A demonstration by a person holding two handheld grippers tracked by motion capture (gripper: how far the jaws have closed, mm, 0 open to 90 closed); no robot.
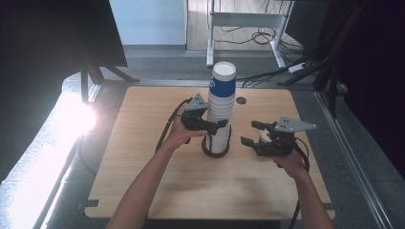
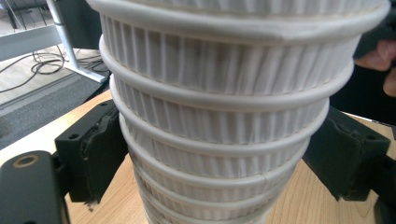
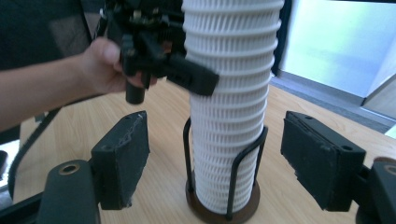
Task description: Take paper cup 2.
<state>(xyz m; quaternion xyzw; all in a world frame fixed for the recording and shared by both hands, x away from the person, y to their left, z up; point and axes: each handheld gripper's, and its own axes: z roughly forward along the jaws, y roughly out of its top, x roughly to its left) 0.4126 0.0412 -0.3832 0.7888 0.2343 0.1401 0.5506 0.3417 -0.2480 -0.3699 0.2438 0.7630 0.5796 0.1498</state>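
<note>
A tall stack of white ribbed paper cups (image 1: 220, 114) stands in a black wire holder (image 1: 216, 152) at the middle of the wooden table (image 1: 143, 167). The top cup carries a blue band. My left gripper (image 1: 215, 125) is shut on the stack about halfway up. In the left gripper view both pads (image 2: 100, 149) press on the cups (image 2: 224, 140) from either side. My right gripper (image 1: 249, 133) hovers to the right of the stack, apart from it. Its jaws stand open with nothing between them, and it faces the stack (image 3: 231, 116) and holder (image 3: 233, 205).
A round cable hole (image 1: 241, 100) sits in the table behind the stack. A white desk frame (image 1: 248, 21) with loose cables stands on the floor beyond. Dark panels flank both sides, and strong glare (image 1: 76, 119) falls off the table's left edge.
</note>
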